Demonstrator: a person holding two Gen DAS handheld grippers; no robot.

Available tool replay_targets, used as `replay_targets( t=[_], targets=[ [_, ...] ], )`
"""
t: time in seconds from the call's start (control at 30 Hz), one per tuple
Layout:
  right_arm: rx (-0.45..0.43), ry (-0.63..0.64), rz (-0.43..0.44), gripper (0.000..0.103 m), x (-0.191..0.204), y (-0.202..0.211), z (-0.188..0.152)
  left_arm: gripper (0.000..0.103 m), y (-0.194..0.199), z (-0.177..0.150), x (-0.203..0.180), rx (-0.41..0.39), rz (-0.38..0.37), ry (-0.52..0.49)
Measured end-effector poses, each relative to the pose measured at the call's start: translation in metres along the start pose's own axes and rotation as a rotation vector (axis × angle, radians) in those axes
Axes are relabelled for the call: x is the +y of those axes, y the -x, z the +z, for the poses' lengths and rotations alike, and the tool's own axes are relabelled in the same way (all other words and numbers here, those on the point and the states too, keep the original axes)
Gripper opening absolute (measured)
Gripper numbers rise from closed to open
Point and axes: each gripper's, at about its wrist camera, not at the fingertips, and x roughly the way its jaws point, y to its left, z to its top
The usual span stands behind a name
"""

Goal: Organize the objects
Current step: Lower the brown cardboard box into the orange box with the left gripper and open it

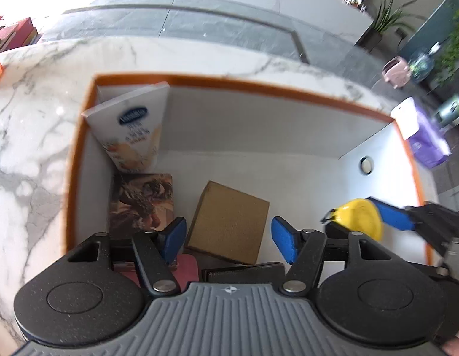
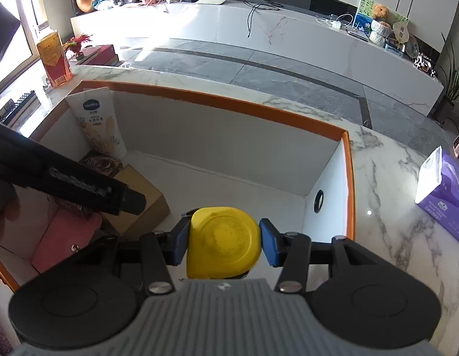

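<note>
A white box with an orange rim (image 1: 259,87) (image 2: 229,101) stands on the marble table. Inside it, my left gripper (image 1: 228,228) hangs open above a brown cardboard box (image 1: 229,222) (image 2: 140,195), its blue pads clear of the box on either side. My right gripper (image 2: 225,237) is shut on a yellow container (image 2: 223,240) (image 1: 360,216) over the box's right half. A cream lotion tube (image 1: 131,127) (image 2: 99,121) leans in the far left corner. Below it lie a brown patterned packet (image 1: 143,201) and a pink item (image 2: 66,240).
A dark flat item (image 1: 244,271) lies under the left gripper. A purple tissue pack (image 2: 443,190) (image 1: 422,136) sits on the table right of the box. An orange carton (image 2: 54,59) and red books (image 2: 102,53) stand at the far left. The table's far edge drops to a grey floor.
</note>
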Motion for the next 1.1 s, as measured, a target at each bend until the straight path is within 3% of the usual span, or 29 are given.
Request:
replay_targets(
  t=[0.1, 0.2, 0.4, 0.6, 0.97, 1.1],
  targets=[
    [0.004, 0.030, -0.002, 0.052, 0.007, -0.003, 0.007, 0.065, 0.028, 0.000, 0.020, -0.051, -0.037, 0.037],
    [0.033, 0.067, -0.006, 0.052, 0.017, -0.015, 0.017, 0.065, 0.048, 0.002, 0.031, -0.085, -0.015, 0.044],
    [0.116, 0.116, -0.011, 0.052, 0.031, -0.039, 0.028, 0.062, 0.062, 0.000, 0.041, -0.142, 0.000, 0.039],
    [0.116, 0.124, 0.025, 0.052, 0.043, -0.043, 0.035, 0.059, 0.064, -0.002, 0.047, -0.167, -0.046, 0.041],
    [0.149, 0.038, 0.080, 0.052, 0.035, -0.050, 0.041, 0.059, 0.084, -0.005, 0.052, -0.262, -0.082, 0.013],
    [0.138, -0.013, 0.048, 0.052, 0.029, -0.045, 0.049, 0.059, 0.088, -0.005, 0.059, -0.283, -0.078, 0.021]
  ],
)
